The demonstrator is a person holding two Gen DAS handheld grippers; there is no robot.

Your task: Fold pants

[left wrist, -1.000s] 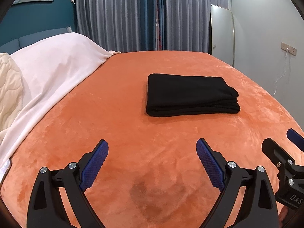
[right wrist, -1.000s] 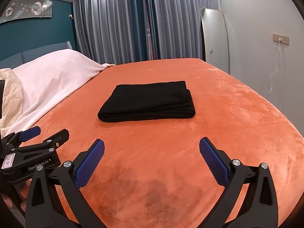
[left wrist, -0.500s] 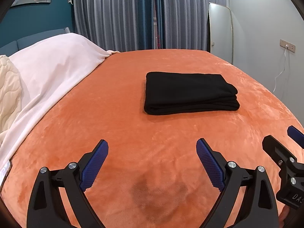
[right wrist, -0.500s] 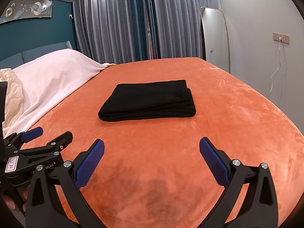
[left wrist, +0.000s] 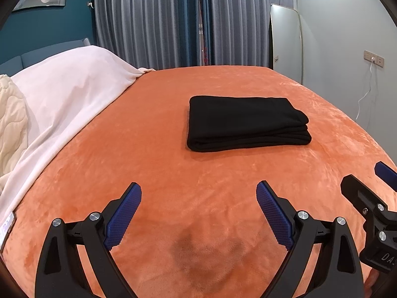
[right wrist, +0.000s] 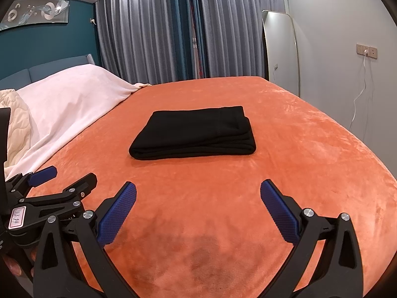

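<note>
Left gripper (left wrist: 198, 200) was wide open and empty above the orange bedspread (left wrist: 153, 164), folded black pants (left wrist: 244, 123) lying ahead mid-bed, grey curtains (left wrist: 158, 22) behind. Right gripper (right wrist: 198, 198) likewise gaped empty, pants (right wrist: 196, 132) ahead, white blanket (right wrist: 69, 99) left, mirror (right wrist: 281, 49) on right wall.

Cut off at the lower frame edge in both wrist views: the black arms of the left gripper (left wrist: 198, 211) and right gripper (right wrist: 198, 208), handles out of sight. Seen only in part at the left view's right margin, the neighbouring gripper, its printed lettering clipped to "DA". Barely showing beneath it, a sliver of a hand (left wrist: 372, 281). Hidden under the folded pants (left wrist: 248, 123), the inner layers and a patch of the orange blanket (left wrist: 148, 149). Too small to make out, the plug at the wall socket (right wrist: 366, 51).
</note>
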